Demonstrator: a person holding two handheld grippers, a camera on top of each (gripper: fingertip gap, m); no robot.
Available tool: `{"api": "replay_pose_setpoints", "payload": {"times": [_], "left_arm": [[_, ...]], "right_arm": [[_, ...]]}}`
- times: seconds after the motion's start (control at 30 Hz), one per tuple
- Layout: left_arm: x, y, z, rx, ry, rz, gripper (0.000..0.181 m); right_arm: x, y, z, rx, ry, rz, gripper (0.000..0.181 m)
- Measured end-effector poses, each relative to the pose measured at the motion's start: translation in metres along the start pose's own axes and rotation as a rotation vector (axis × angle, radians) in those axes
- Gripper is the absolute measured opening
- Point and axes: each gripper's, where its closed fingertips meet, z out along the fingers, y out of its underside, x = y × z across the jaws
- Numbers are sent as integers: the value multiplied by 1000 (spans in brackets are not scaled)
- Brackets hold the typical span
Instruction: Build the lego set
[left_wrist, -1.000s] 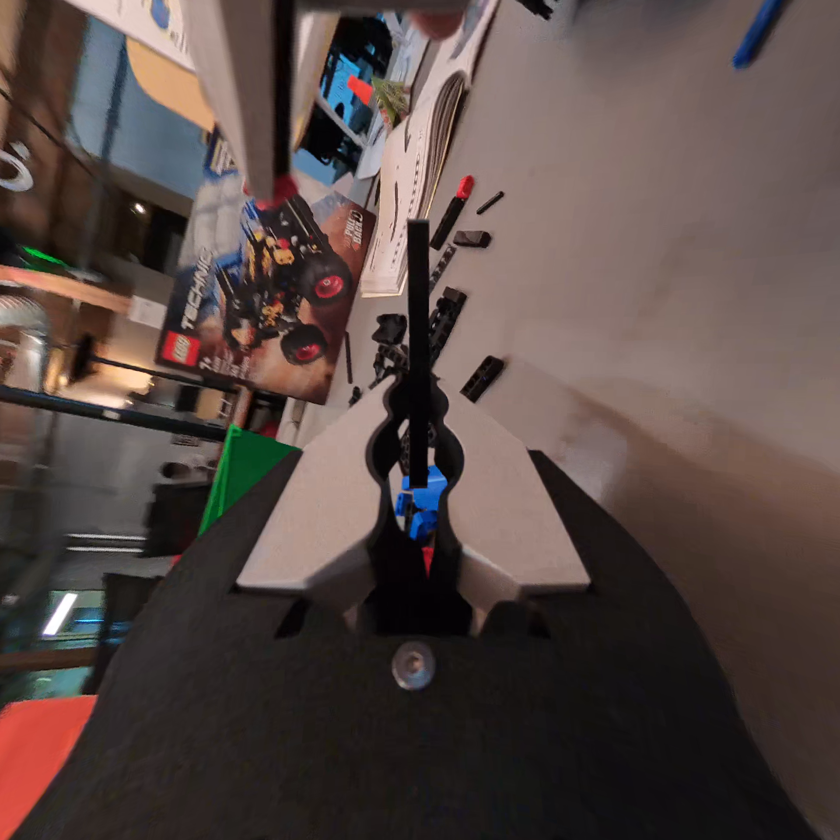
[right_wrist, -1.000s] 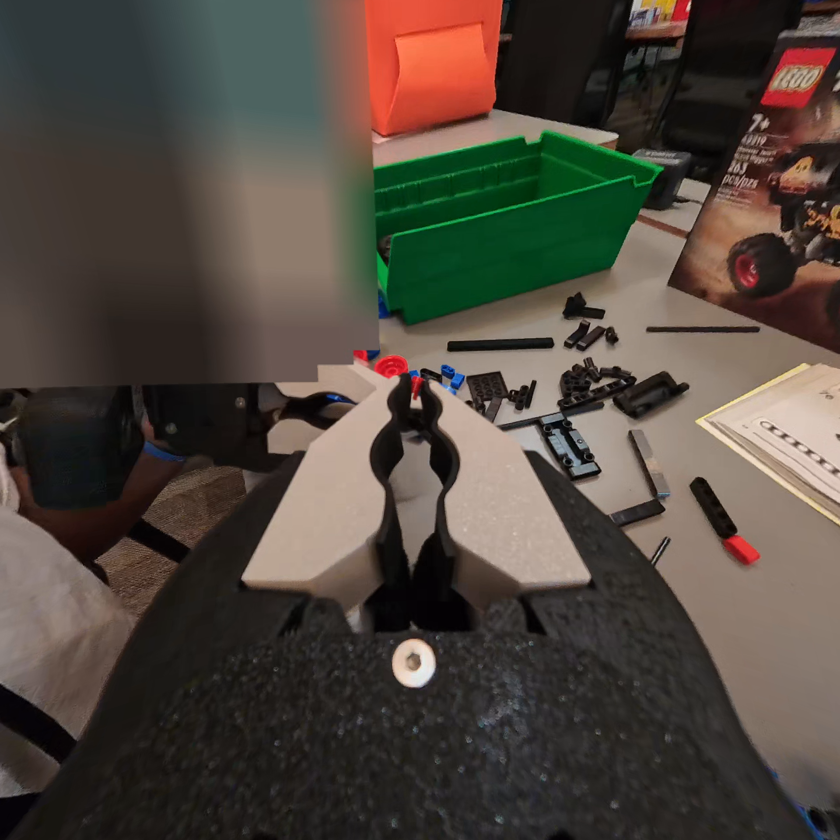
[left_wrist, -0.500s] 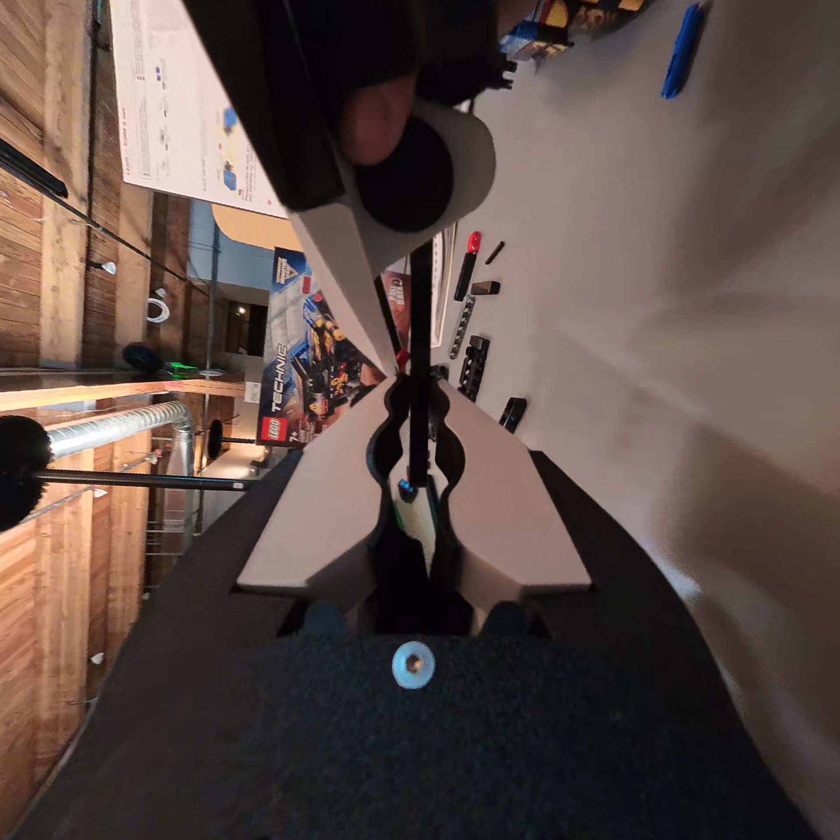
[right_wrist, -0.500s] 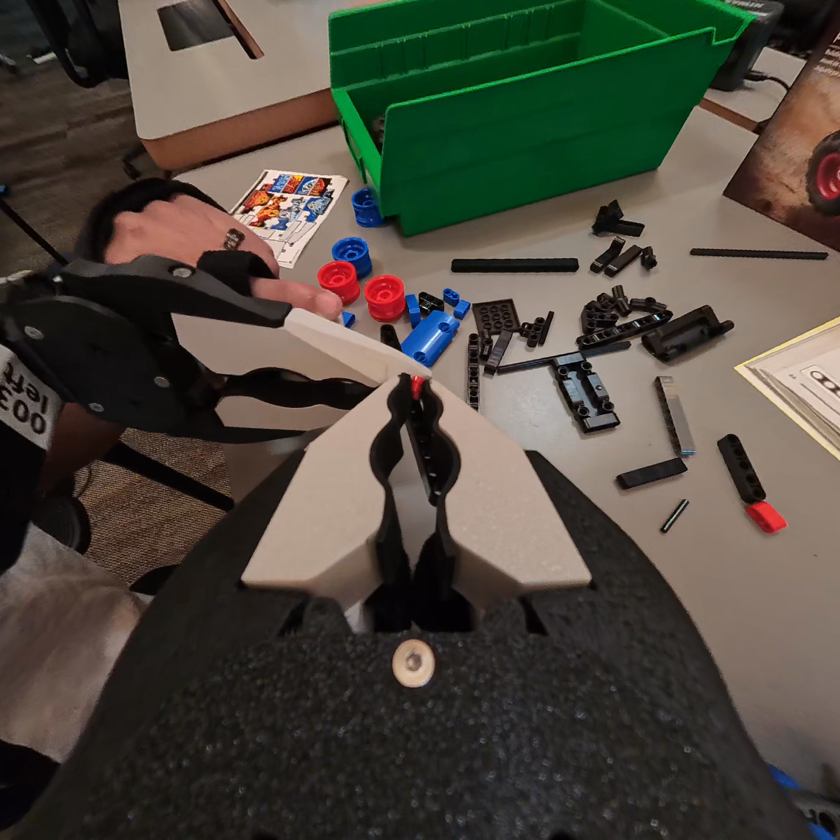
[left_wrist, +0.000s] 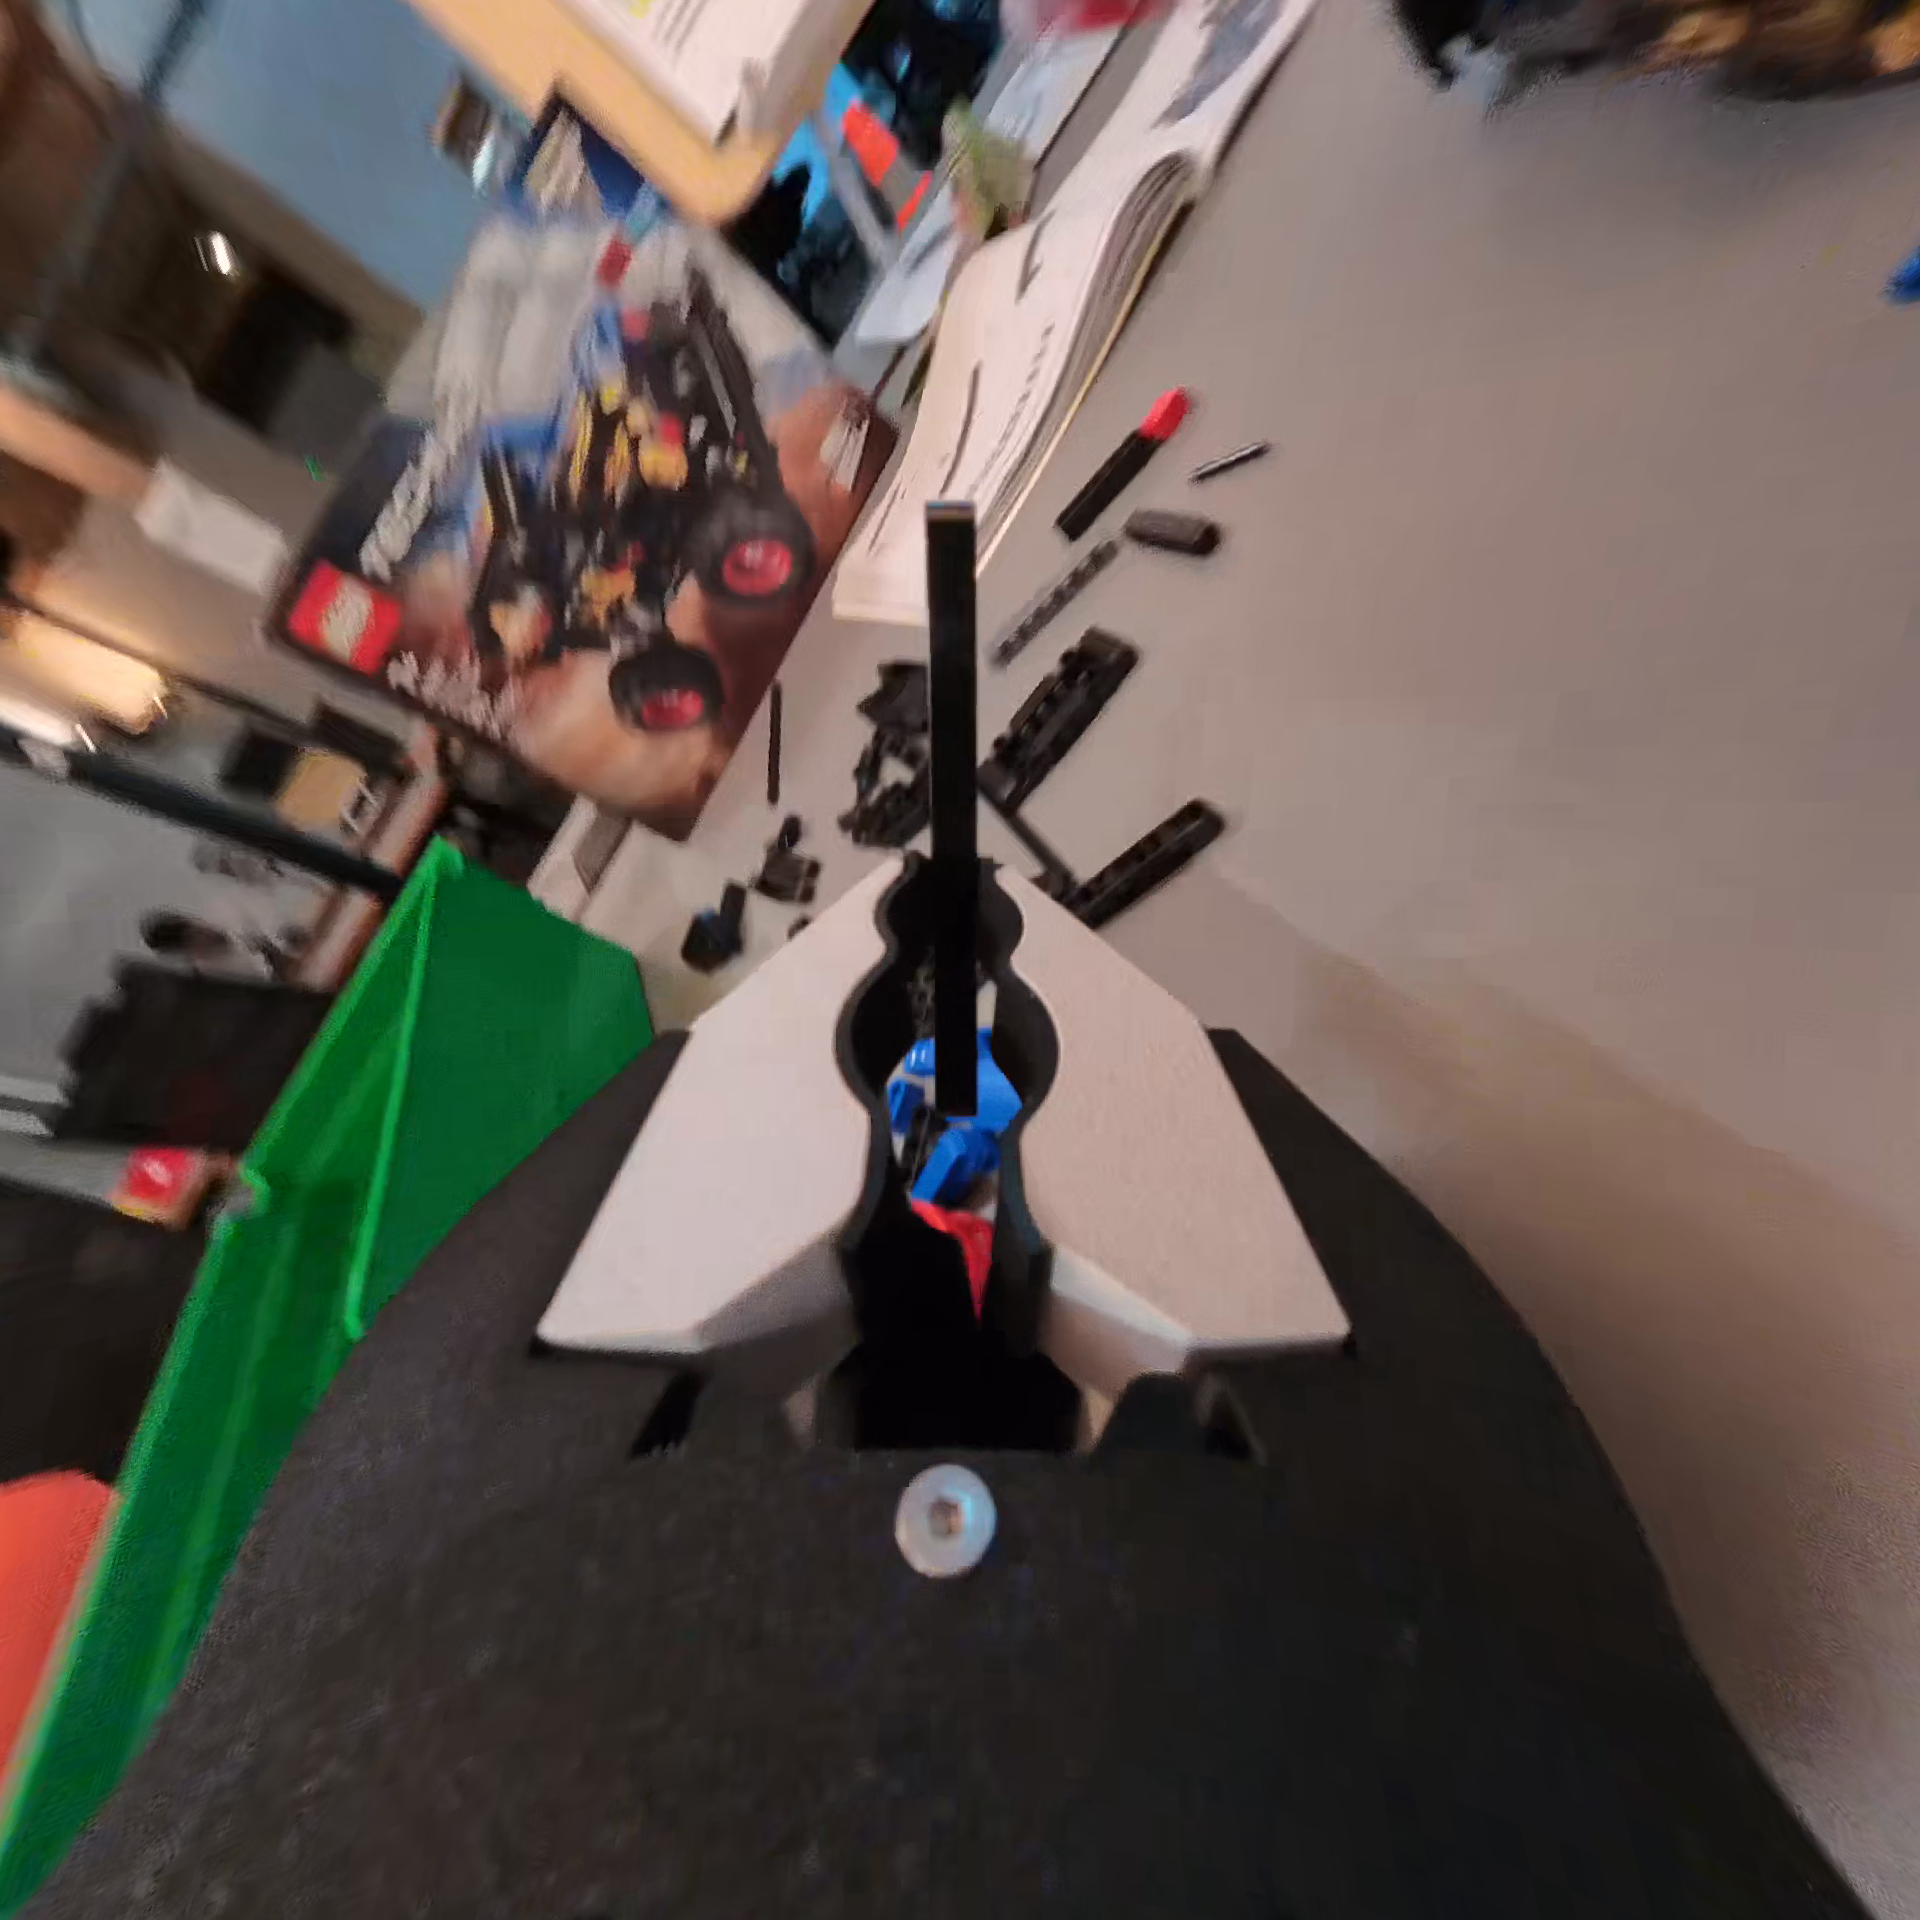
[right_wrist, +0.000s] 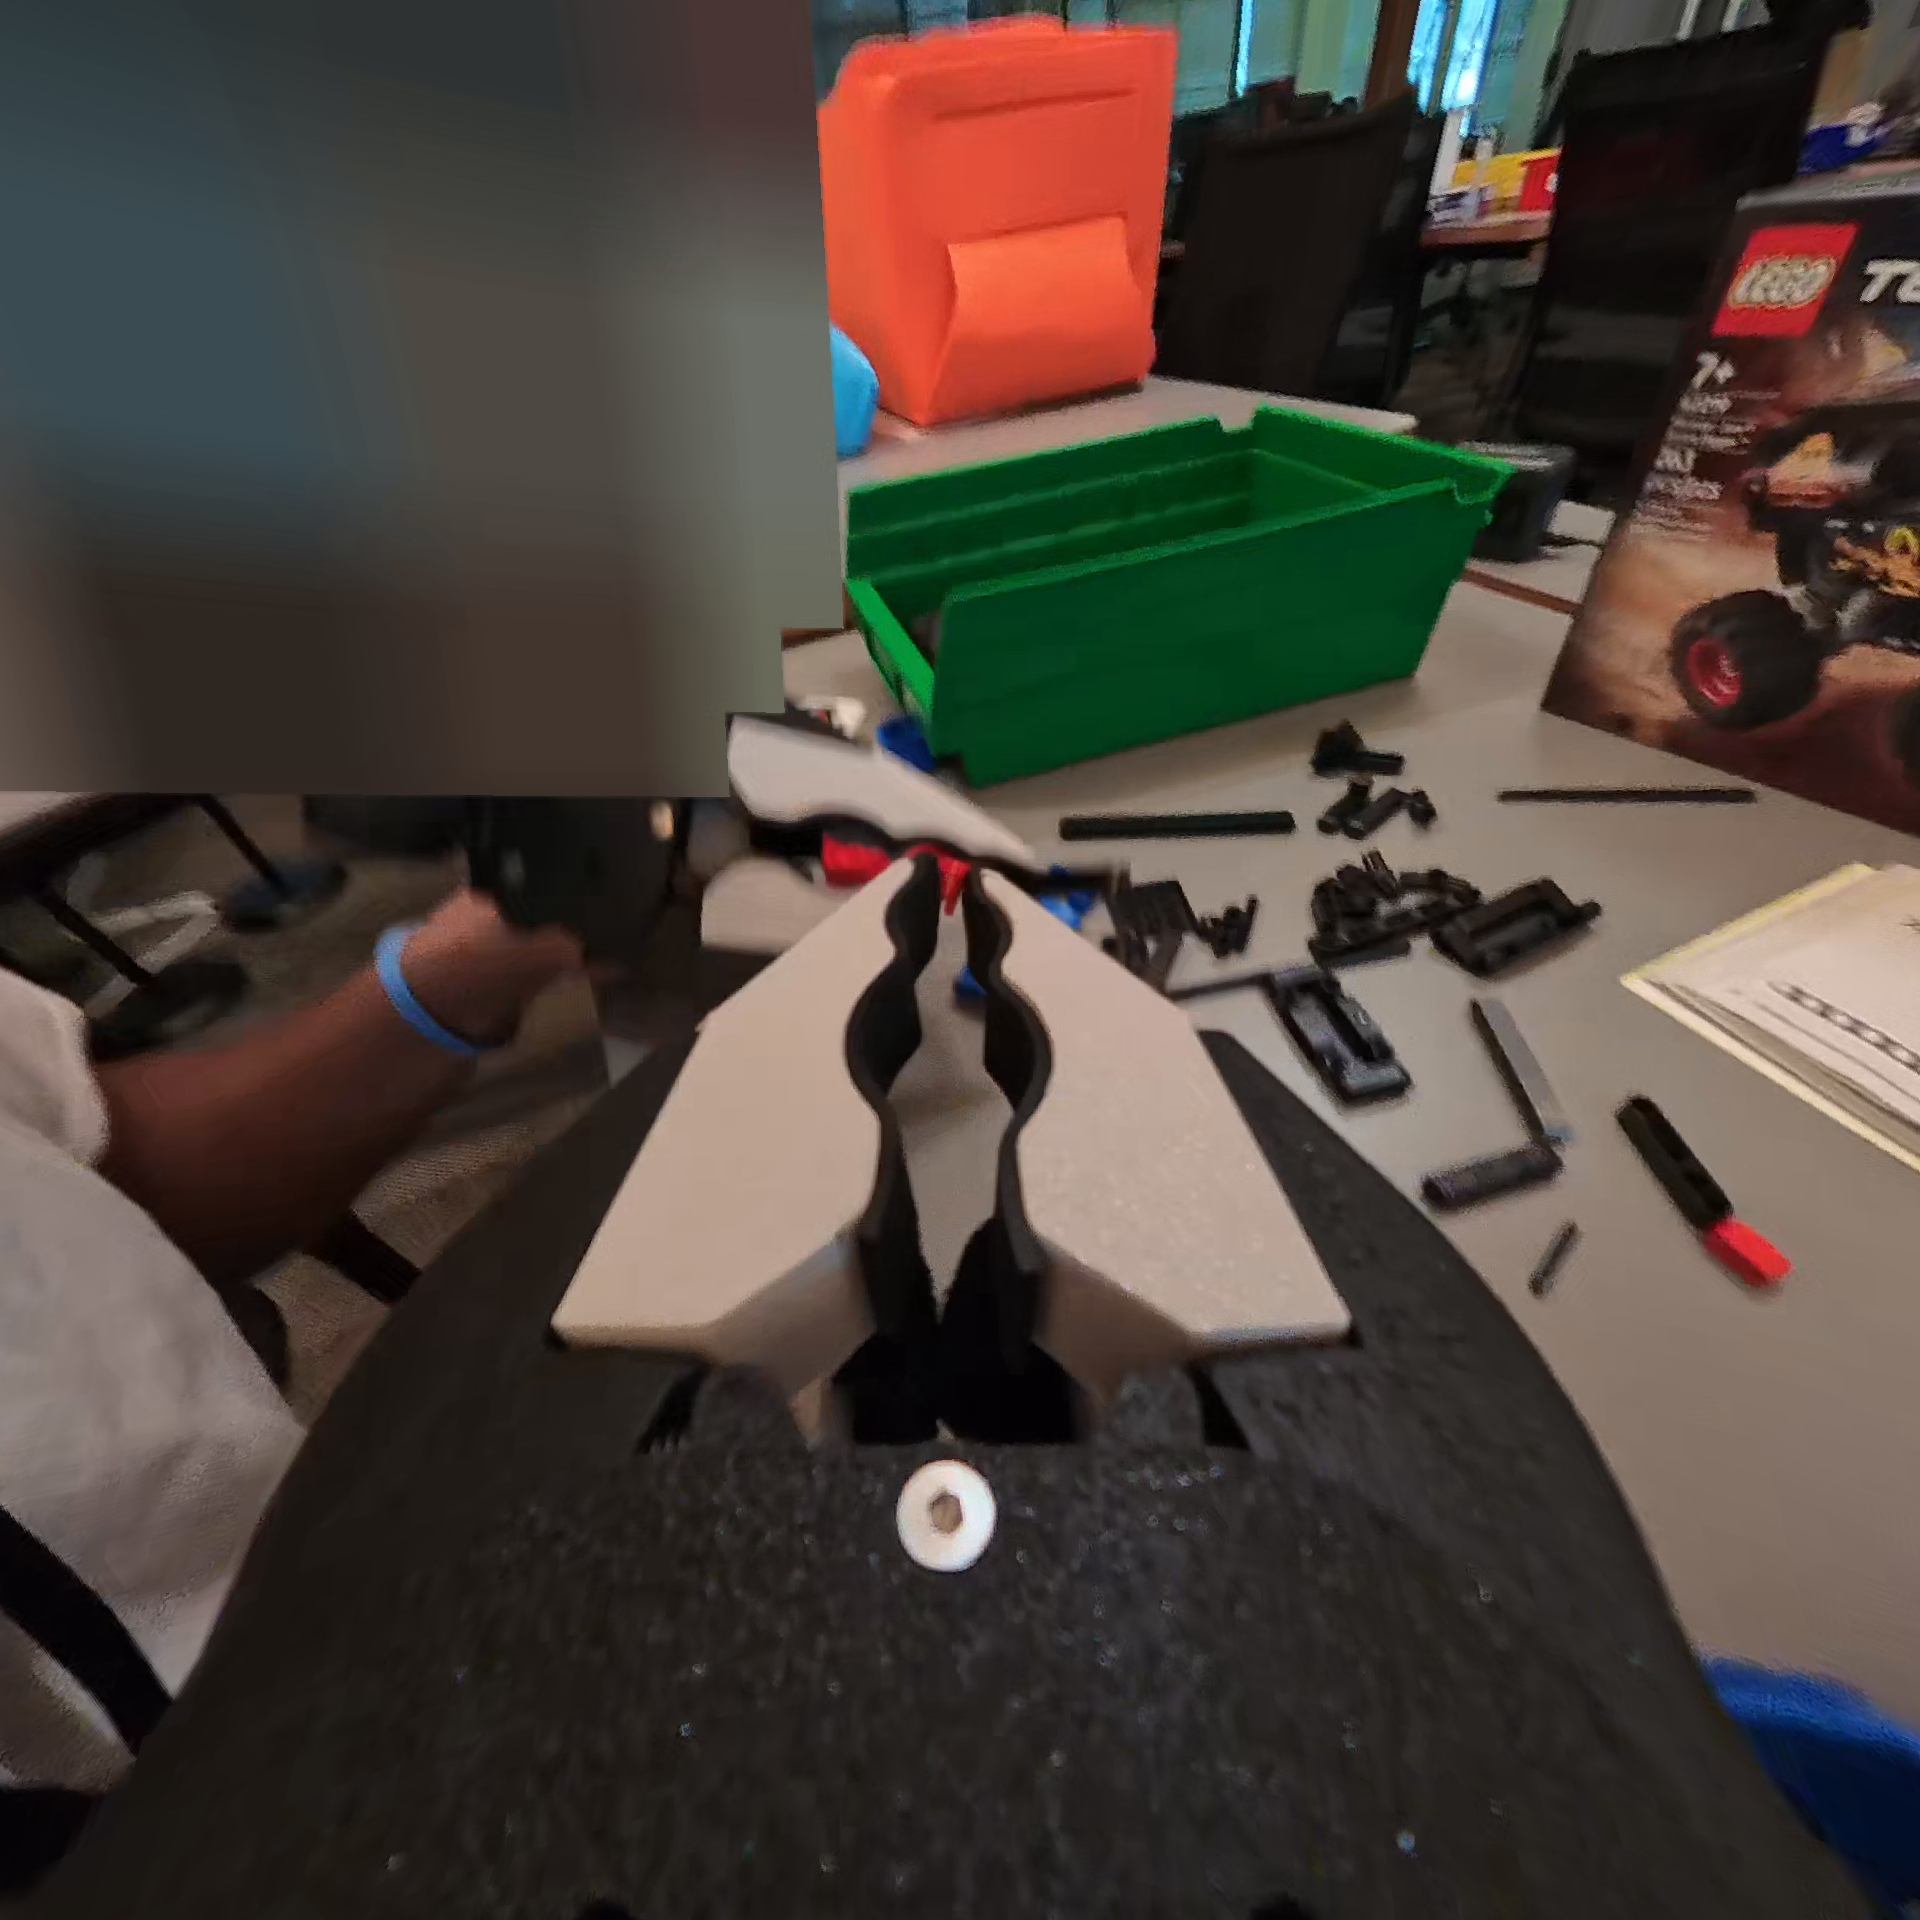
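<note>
The left claw (left_wrist: 951, 894) is squeezed tight on a long black beam (left_wrist: 951, 727), a thin lego piece that sticks straight out past its tips. The right claw (right_wrist: 943, 883) is nearly closed and pinches a tiny red peg (right_wrist: 948, 871) right at its tips. In the right wrist view, the left claw (right_wrist: 883, 800) shows farther off, just behind the right claw's tips, and the two look very close together. A person's arm with a blue wristband (right_wrist: 416, 997) reaches toward it. The gray counter (right_wrist: 1558, 1455) has many loose lego pieces on it. There is a black piece with a red end (right_wrist: 1699, 1190), a flat black plate (right_wrist: 1340, 1039), a long black bar (right_wrist: 1174, 826) and a heap of small black pieces (right_wrist: 1392, 904). A green bin (right_wrist: 1164, 623) sits at the back of the counter, with a blue wheel (right_wrist: 904, 743) just beside its front corner. The lego box (right_wrist: 1787, 499) with a truck picture stands at the right. An open instruction booklet (right_wrist: 1808, 997) lies near the box. An orange bag (right_wrist: 987, 208) sits behind the bin. Through the gap in the left claw you can see blue pieces (left_wrist: 951, 1112) and something red below. The left wrist view is blurry.
</note>
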Motion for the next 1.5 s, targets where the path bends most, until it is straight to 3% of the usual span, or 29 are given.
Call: {"api": "replay_pose_setpoints", "payload": {"times": [0.13, 0.33, 0.53, 0.67, 0.77, 0.87, 1.03, 1.2, 1.5], "left_arm": [[-15, 13, 2, 5, 6, -214, 6], [-18, 10, 5, 9, -16, -187, 6], [-16, 7, 5, 34, -13, -185, 6], [-17, 6, 4, 55, -24, -158, 6], [-18, 11, 4, 35, -31, -144, 6], [-18, 12, 2, 36, -40, -143, 6], [-19, 11, 1, 41, -44, -144, 6], [-21, 13, 1, 32, -48, -161, 6], [-18, 15, 3, 13, -50, -138, 6]], "right_arm": [[9, 91, -1, -462, 104, -44, 4], [5, 135, -22, -789, 123, -139, 4], [7, 132, -34, -885, 81, -139, 17], [-5, 110, -50, -972, -51, -196, 22], [-15, 87, -53, -980, -145, -121, 18], [-22, 100, -47, -1060, -204, -52, 23], [-11, 131, -35, -1137, -114, -143, 15], [1, 131, -32, -1128, -31, -186, 14], [6, 138, -29, -1156, -17, -181, 8]]}}
